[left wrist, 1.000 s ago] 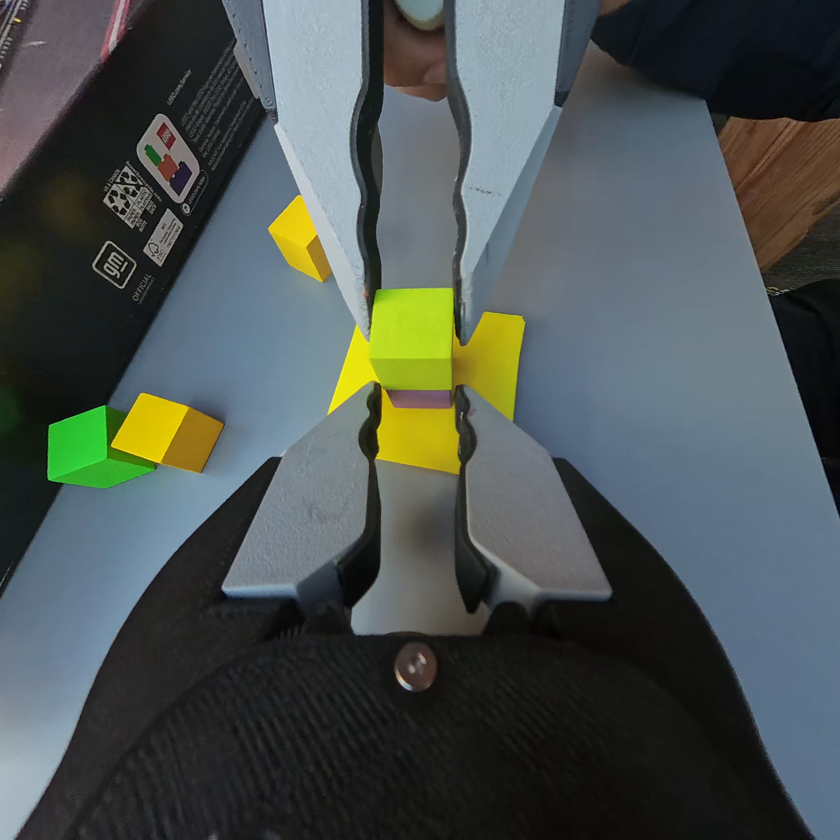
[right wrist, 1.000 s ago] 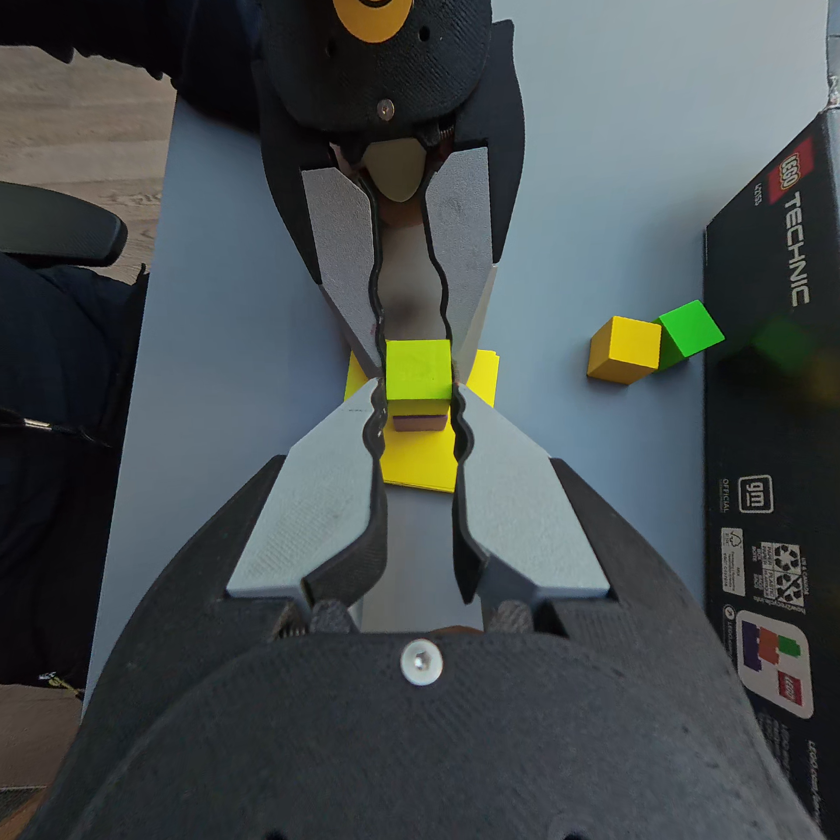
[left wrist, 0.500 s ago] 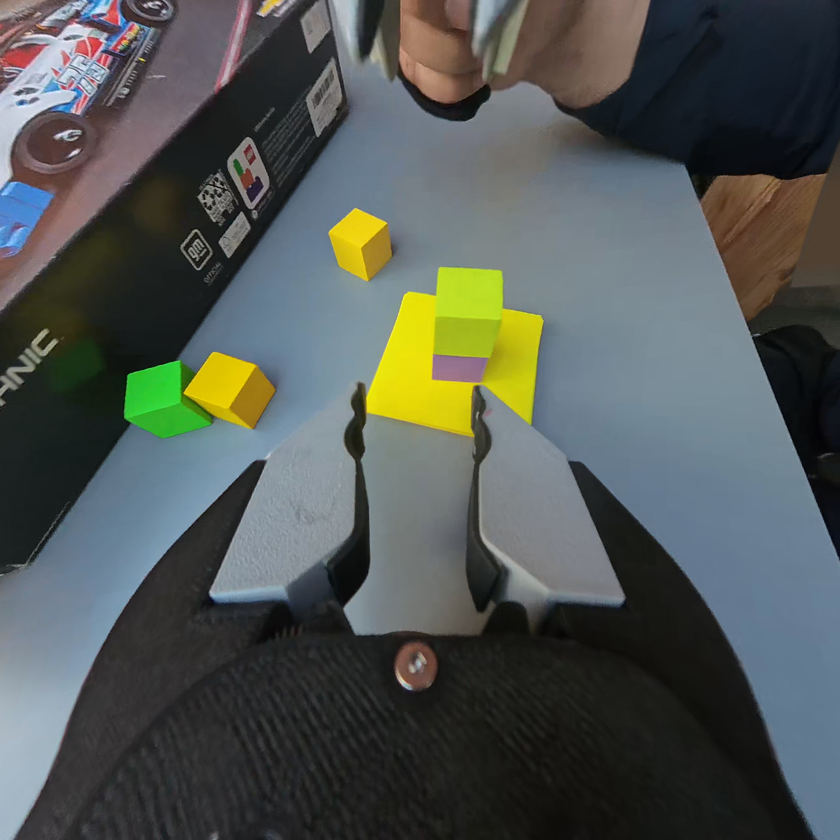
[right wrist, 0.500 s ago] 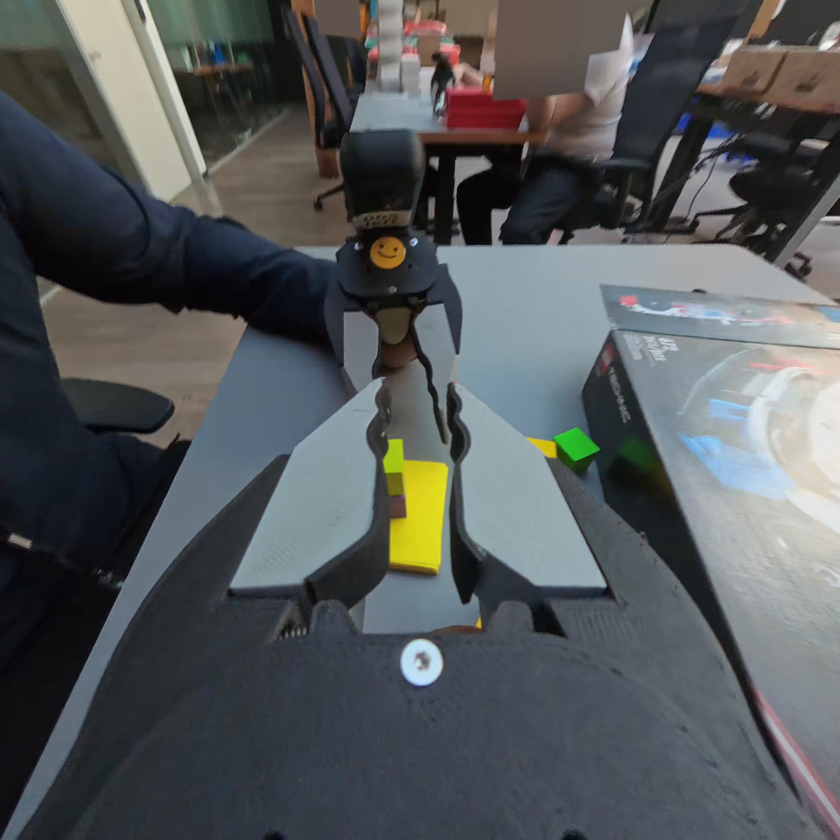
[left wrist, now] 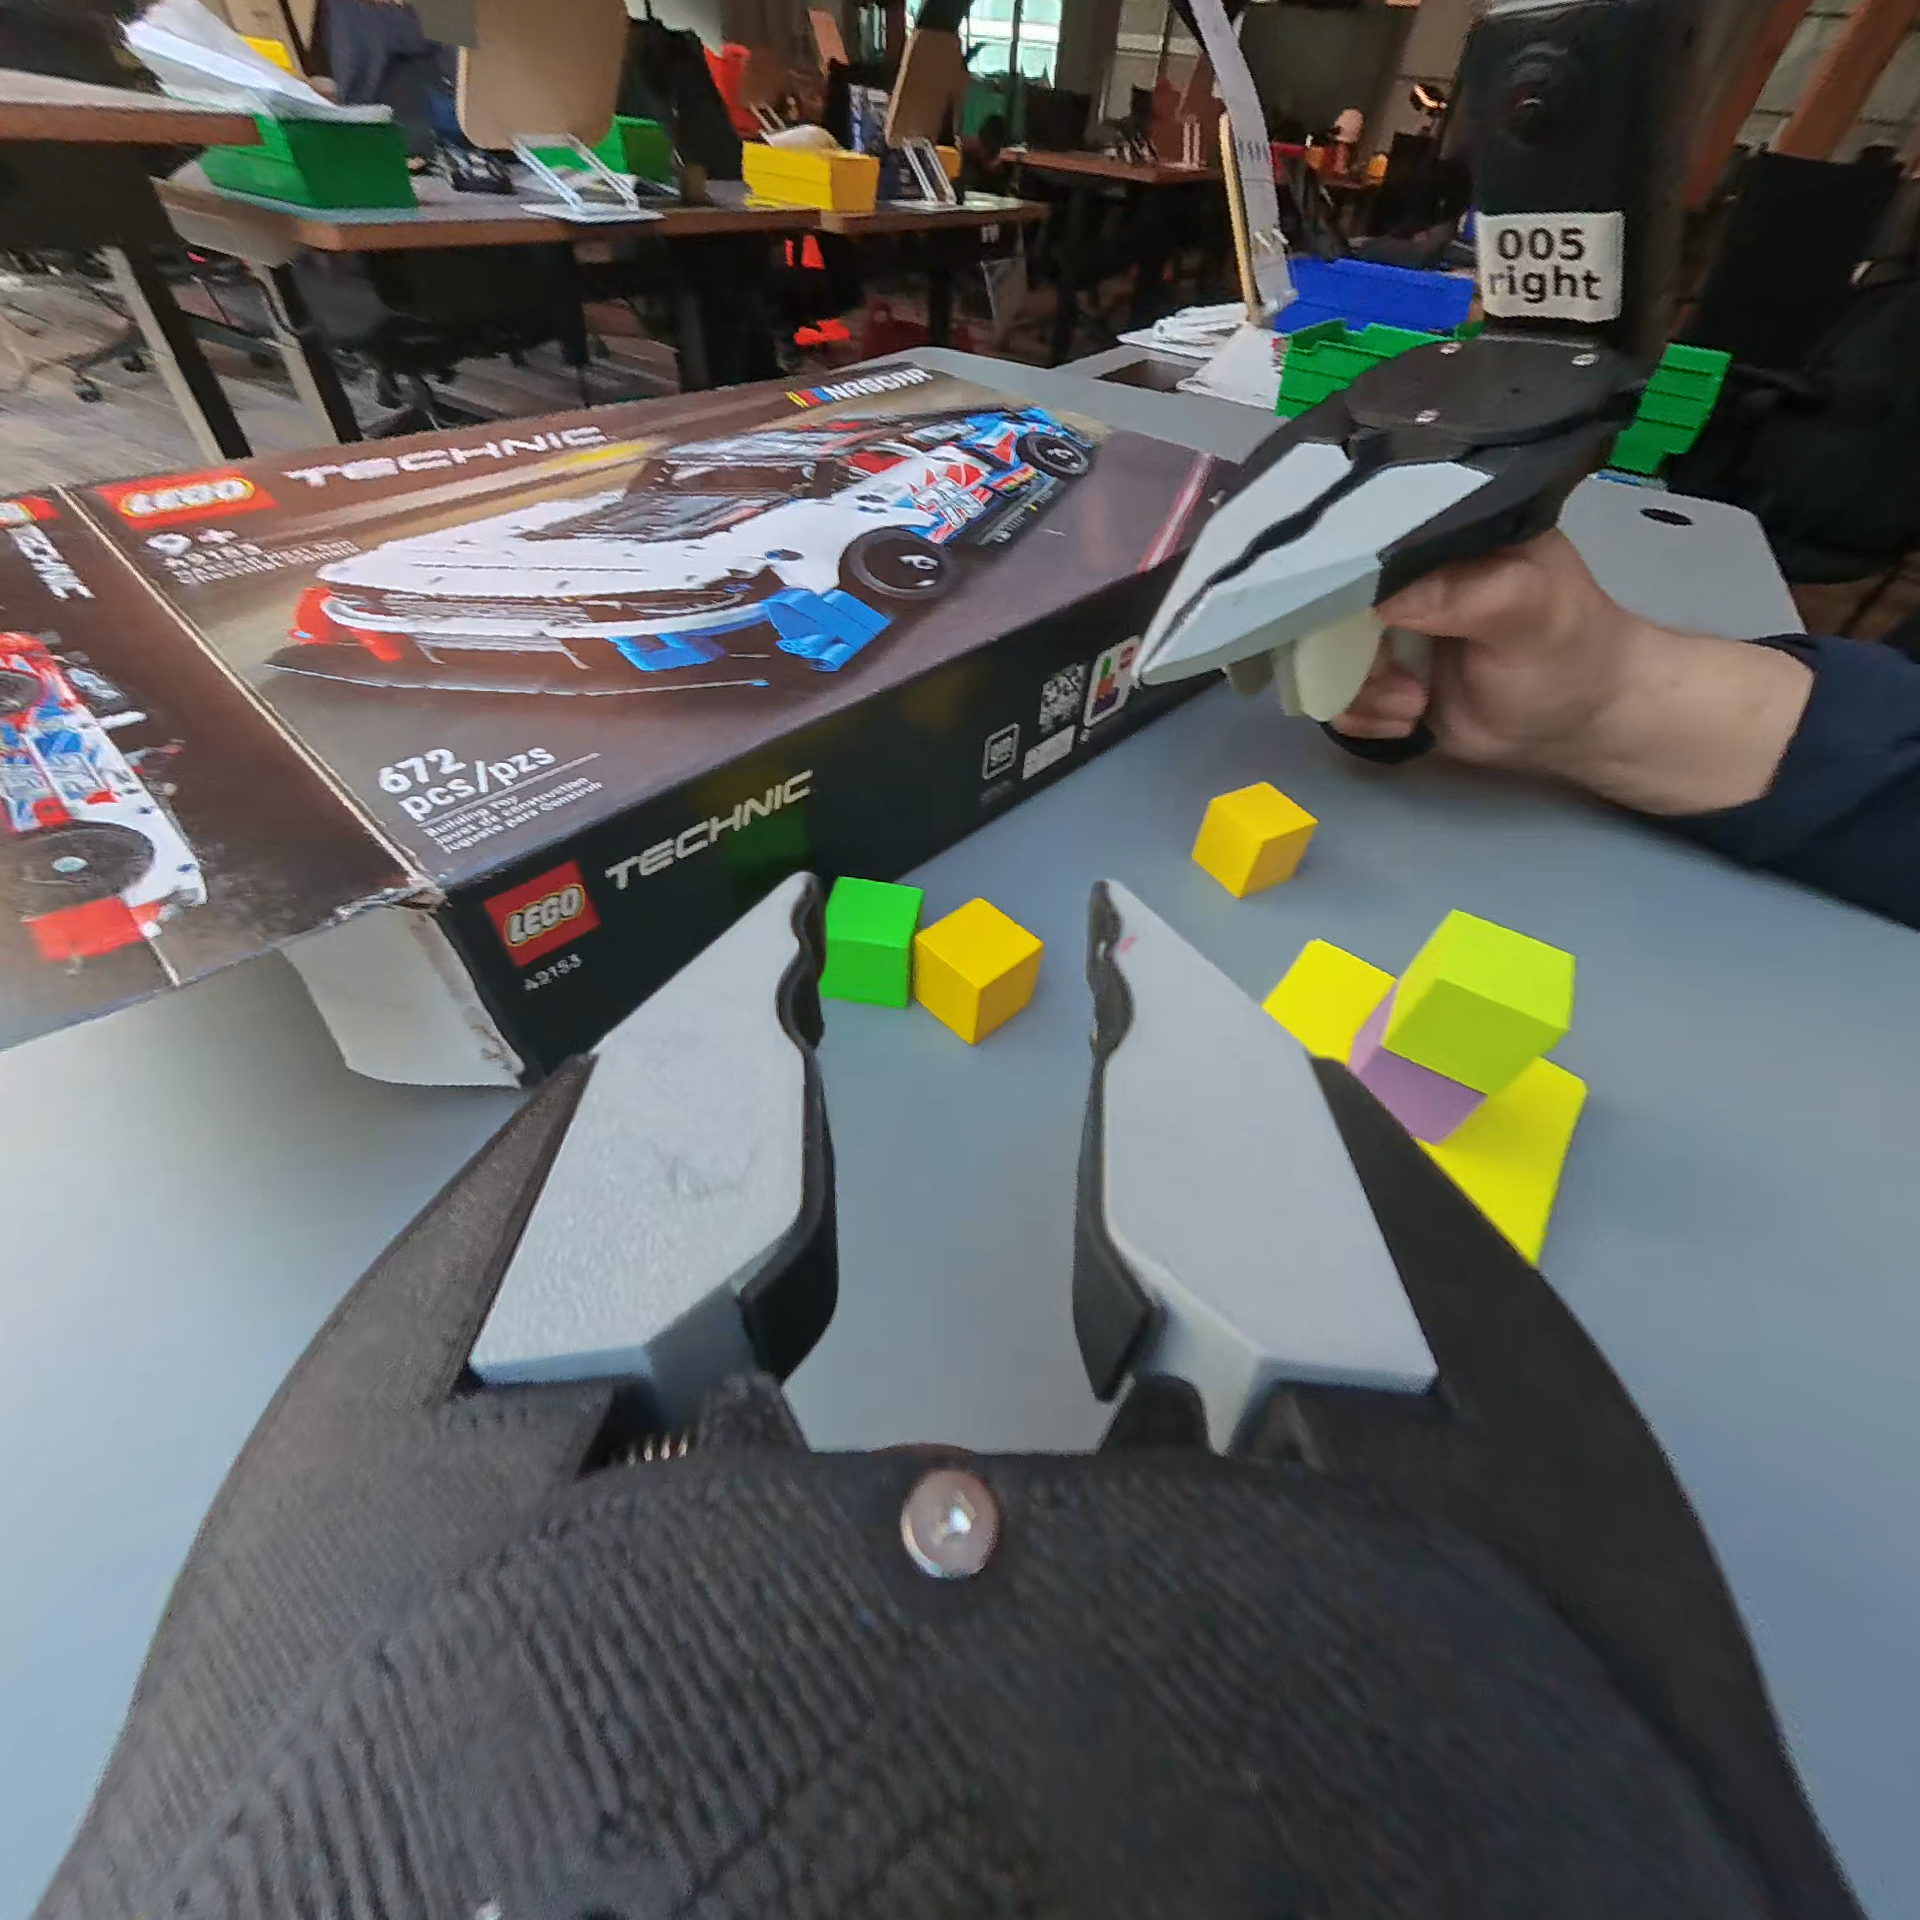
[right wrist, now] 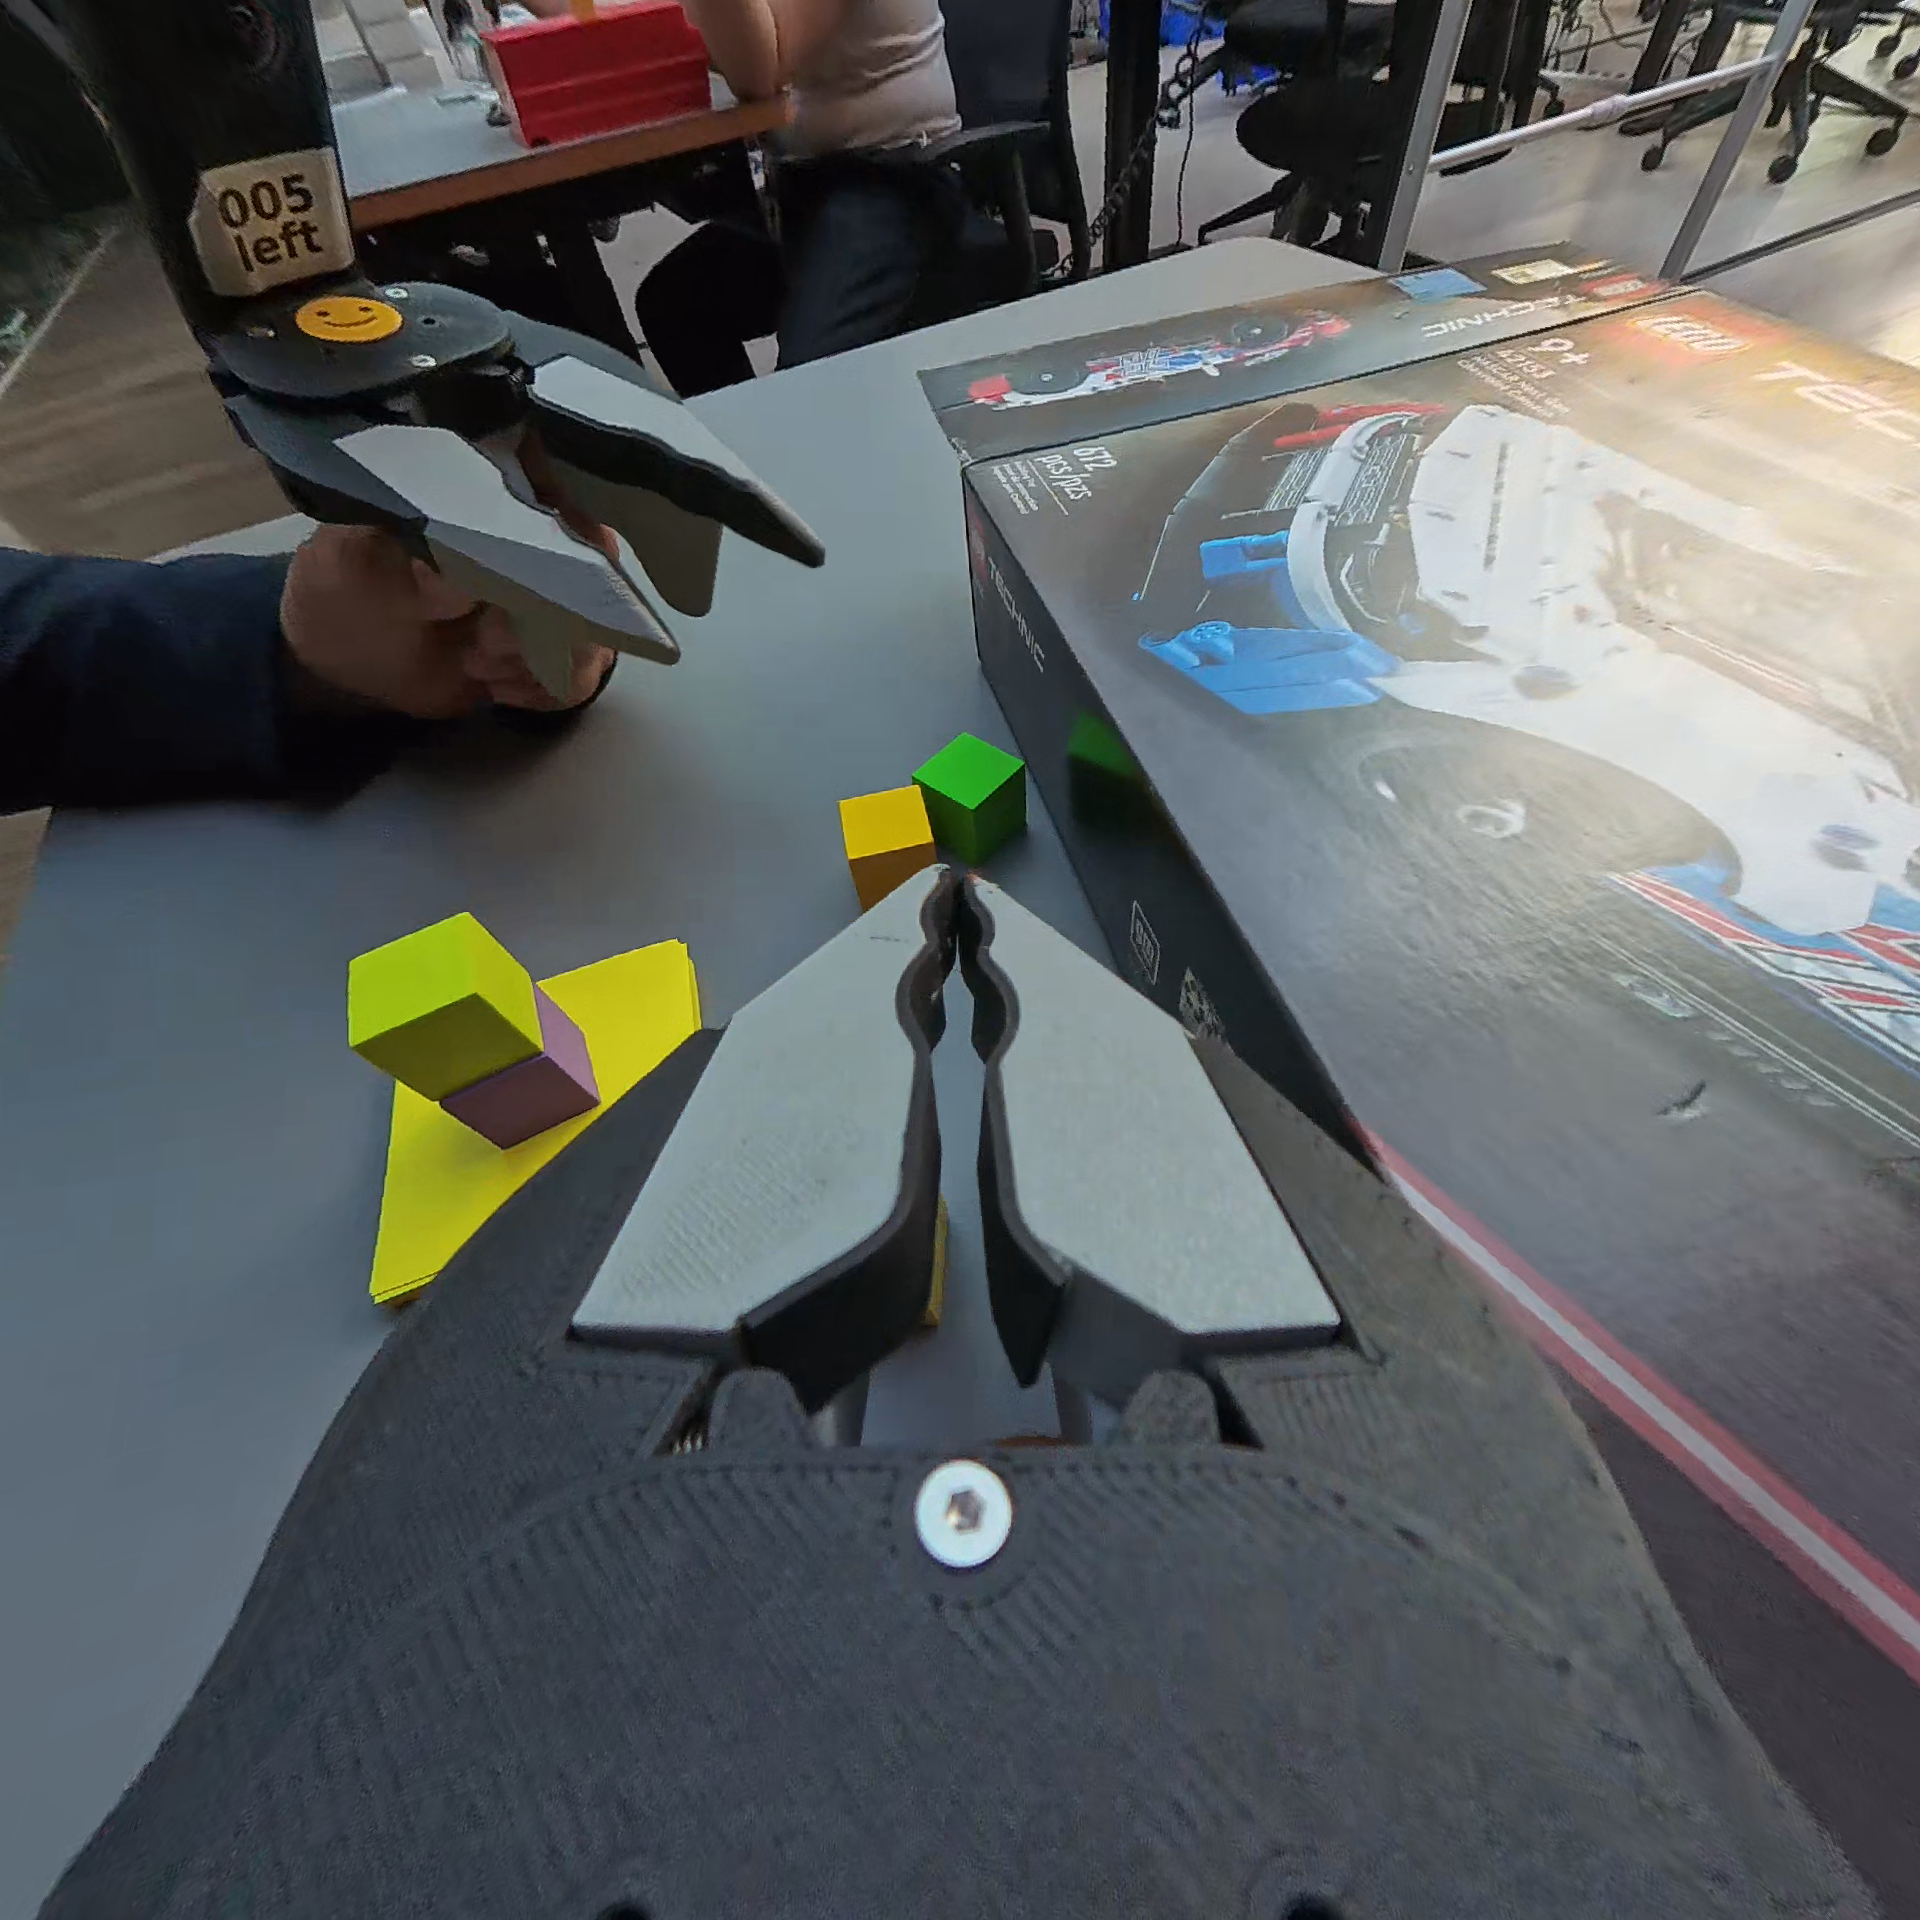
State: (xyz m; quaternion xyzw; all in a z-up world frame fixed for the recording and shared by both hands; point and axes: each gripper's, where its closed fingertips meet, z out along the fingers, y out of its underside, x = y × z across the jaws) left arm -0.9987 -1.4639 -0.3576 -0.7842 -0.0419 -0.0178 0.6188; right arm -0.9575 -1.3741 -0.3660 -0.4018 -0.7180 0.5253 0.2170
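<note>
- Apparently idle, the left hand-held gripper (left wrist: 951, 920) hangs above the grey surface (left wrist: 1714, 1351) with its jaws wide apart and nothing between them; nearest it are a green cube (left wrist: 868, 940) and an orange-yellow cube (left wrist: 977, 966), which touch side by side.
- The right hand-held gripper (right wrist: 956, 894) has its fingertips closed together on nothing, just short of the same pair.
- A lime cube (left wrist: 1481, 997) sits skewed on a purple cube (left wrist: 1408, 1081), both on a yellow sheet (left wrist: 1507, 1174), probably a marked base.
- A third yellow cube (left wrist: 1252, 836) stands alone, apart from the stack.
- A large printed box (left wrist: 623, 623) walls one side, close behind the green cube; bare room lies around the stack and toward the near edge.
</note>
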